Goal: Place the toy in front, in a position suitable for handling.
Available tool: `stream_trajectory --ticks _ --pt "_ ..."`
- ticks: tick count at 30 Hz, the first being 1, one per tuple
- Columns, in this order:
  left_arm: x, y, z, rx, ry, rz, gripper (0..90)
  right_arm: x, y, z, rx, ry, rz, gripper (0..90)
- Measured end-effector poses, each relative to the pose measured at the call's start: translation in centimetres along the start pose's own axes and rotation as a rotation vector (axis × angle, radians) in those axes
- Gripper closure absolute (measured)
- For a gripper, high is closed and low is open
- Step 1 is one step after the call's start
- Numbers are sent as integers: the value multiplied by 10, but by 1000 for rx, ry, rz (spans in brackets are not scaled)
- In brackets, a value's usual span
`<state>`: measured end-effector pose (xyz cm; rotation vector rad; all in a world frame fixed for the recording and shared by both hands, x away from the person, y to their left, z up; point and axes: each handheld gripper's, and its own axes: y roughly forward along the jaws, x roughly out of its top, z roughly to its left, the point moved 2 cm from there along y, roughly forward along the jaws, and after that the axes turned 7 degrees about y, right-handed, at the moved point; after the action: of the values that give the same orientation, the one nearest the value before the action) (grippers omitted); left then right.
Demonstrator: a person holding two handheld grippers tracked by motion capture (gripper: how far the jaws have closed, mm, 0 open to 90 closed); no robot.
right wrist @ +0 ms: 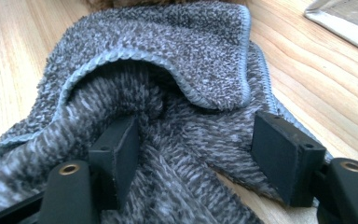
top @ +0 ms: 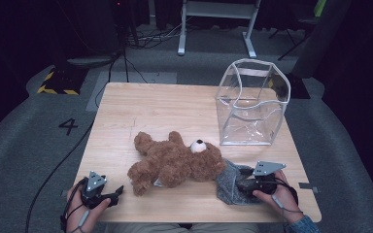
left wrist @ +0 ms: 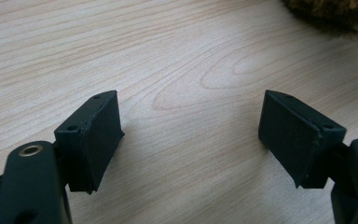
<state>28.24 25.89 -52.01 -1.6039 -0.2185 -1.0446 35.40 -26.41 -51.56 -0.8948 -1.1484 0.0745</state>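
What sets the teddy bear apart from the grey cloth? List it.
The teddy bear is brown, plump and sprawled mid-table; the grey cloth is flat, crumpled and partly tucked under the bear's head. The right tool stands open over the cloth; no tool touches the bear. Both are soft and fuzzy, lying on the table.

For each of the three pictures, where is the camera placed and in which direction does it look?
High view: above the person's side, looking forward and down on the table; both hands and grippers show.
Left gripper view: on the left gripper, facing bare wood between open jaws.
Right gripper view: on the right gripper, facing the grey cloth.
Shared: the high view also shows that cloth, beside the teddy bear.
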Motion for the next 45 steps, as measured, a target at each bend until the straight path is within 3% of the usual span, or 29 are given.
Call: stream_trajectory --ticks 4,5,6,9,12,16,22,25,27,28,29,30,32,34,35,36,42,43,45 --pt "1 0 0 -5 5 5 216 0 0 0 0 -6 2 345" --pt "1 0 0 -14 4 9 223 1 -2 1 4 -10 19 484" --pt "3 -1 1 -17 10 19 236 1 -5 0 10 -21 32 555" --pt "5 -1 0 -46 4 4 251 0 -11 -2 10 -16 55 609" --pt "15 -5 -1 -58 -3 -44 253 -7 -27 -13 -31 16 71 647" --pt "22 -8 -1 -59 -22 -86 256 -20 -47 -28 -73 66 91 650" --pt "28 -5 1 -57 -24 -88 258 -38 -77 -47 -166 122 130 606" --pt "34 -1 2 -62 -24 -94 258 -40 -91 -53 -215 134 147 523" --pt "38 2 3 -54 -29 -101 259 -32 -97 -52 -230 135 102 426" --pt "40 3 3 -52 -26 -105 259 -24 -97 -48 -225 138 67 386" --pt "40 3 3 -52 -26 -105 260 -24 -97 -48 -225 138 67 386" --pt "43 6 1 -53 -23 -108 261 -7 -93 -39 -200 116 5 320" --pt "45 6 0 -69 -15 -108 261 11 -79 -25 -129 104 -46 297" --pt "47 5 -2 -85 -15 -115 260 26 -61 -9 -62 75 -43 294" --pt "47 5 -2 -85 -15 -115 261 26 -61 -9 -62 75 -43 294" --pt "48 3 -3 -79 -11 -120 264 42 -42 5 -13 27 -50 280" --pt "44 -6 -4 -77 -10 -127 266 70 -10 22 54 1 -82 231" --pt "43 -7 -4 -76 -19 -131 265 77 -3 24 64 -19 -94 249" --pt "40 -9 -4 -75 -15 -123 264 87 9 32 105 -60 -64 452"
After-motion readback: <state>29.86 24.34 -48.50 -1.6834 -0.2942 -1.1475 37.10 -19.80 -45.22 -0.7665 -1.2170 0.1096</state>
